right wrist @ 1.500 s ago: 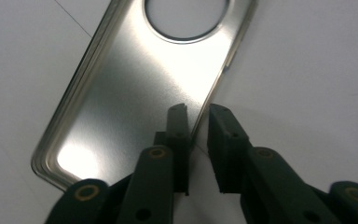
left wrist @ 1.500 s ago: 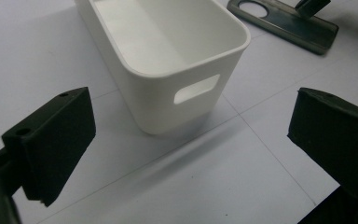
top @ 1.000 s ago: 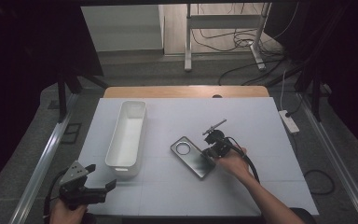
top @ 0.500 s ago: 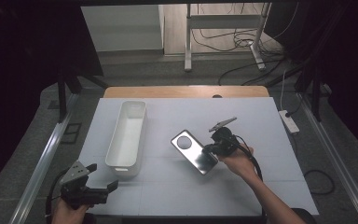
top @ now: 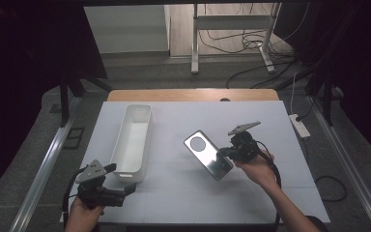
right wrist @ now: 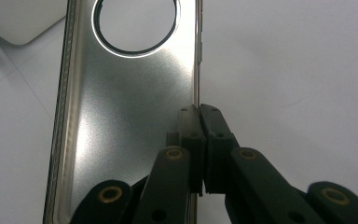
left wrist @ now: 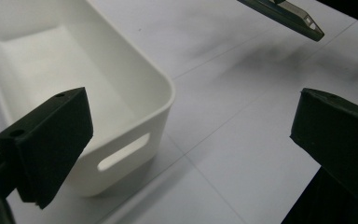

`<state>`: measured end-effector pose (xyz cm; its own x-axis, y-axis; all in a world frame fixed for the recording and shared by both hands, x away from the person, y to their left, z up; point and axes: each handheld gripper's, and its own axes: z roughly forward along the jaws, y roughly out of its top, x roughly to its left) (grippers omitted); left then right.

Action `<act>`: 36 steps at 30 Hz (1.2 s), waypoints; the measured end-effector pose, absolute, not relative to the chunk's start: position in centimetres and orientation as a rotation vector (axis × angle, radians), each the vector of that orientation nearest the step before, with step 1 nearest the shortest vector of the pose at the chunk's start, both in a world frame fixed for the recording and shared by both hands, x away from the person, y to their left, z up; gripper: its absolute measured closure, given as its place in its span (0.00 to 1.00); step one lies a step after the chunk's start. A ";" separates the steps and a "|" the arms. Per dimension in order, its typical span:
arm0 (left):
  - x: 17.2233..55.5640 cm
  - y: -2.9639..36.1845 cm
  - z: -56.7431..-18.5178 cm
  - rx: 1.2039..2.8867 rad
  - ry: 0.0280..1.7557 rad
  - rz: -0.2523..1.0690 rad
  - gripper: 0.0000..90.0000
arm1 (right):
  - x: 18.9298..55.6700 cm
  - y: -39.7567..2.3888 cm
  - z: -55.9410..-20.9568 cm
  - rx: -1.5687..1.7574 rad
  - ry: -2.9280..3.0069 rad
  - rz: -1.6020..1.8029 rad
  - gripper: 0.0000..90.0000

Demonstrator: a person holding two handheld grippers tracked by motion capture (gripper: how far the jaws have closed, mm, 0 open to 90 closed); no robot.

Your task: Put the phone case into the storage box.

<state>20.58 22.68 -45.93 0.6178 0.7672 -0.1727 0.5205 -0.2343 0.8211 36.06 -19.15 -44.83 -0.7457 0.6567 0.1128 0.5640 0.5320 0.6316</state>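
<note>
A: Phone case (top: pixel 208 154), silvery with a round camera cutout, pinched by one long edge in the right gripper (top: pixel 228 152). Seen in the right gripper view too: case (right wrist: pixel 126 107), jaws of that gripper (right wrist: pixel 199 112) pressed tight together on its thin side wall.

B: Lifted or lying flat?

A: Lifted, tilted, clear of the white table (top: pixel 270 125); a soft shadow thrown beneath it on the sheet. Cutout end pointing away from the hand, towards the far left.

B: And the other claw?

A: Left gripper (top: pixel 125 186), wide apart and holding nothing. Down at the near left corner of the table, aimed rightwards. In the left gripper view, two black pads (left wrist: pixel 51 140) spread far to either side, bare table between them.

B: Anything close by it?

A: White plastic bin (top: pixel 133 140), long and narrow, rounded corners, a slot handle in its near end wall. Just beyond the left gripper's tips, whether touching or not hard to tell. Same bin (left wrist: pixel 135 93) big in the left gripper view, with one end of the case (left wrist: pixel 289 16) hanging above the table at the top right.

B: Gap between case and bin?

A: Well apart, case to the right of the bin near the table's middle. Further out: wooden table edge (top: pixel 193 94) at the far side, a power strip (top: pixel 299 125) off the right edge, cables (top: pixel 251 46) on the floor beyond.
</note>
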 end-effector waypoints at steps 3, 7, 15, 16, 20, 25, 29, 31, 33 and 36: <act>21.0 21.9 -45.6 1.919 0.985 0.333 0.00 | 35.8 -19.5 -44.6 1.044 2.616 1.002 0.99; 21.8 20.5 -45.1 1.923 0.934 0.327 0.00 | 35.6 -20.0 -44.4 1.049 2.602 1.010 0.99; 23.4 18.8 -44.7 1.901 0.882 0.277 0.00 | 35.3 -20.4 -44.0 1.061 2.569 1.007 0.99; 23.6 18.6 -44.7 1.904 0.878 0.275 0.00 | 35.3 -20.4 -43.9 1.066 2.564 1.017 0.99; 24.5 17.7 -44.3 1.909 0.866 0.266 0.00 | 35.3 -20.5 -43.7 1.060 2.556 1.027 0.99; 25.3 17.0 -44.2 1.919 0.859 0.247 0.00 | 35.2 -20.6 -43.5 1.057 2.546 1.039 0.99; 26.2 15.9 -44.2 1.929 0.854 0.213 0.00 | 35.0 -20.8 -43.2 1.060 2.533 1.057 0.99; 26.5 15.4 -44.2 1.928 0.853 0.189 0.00 | 35.0 -20.9 -43.2 1.059 2.531 1.066 0.99; 26.7 14.9 -44.2 1.941 0.843 0.195 0.00 | 35.0 -20.9 -43.1 1.061 2.529 1.068 0.99; 27.1 14.1 -44.2 1.950 0.826 0.183 0.00 | 34.9 -20.7 -43.1 1.055 2.529 1.075 0.99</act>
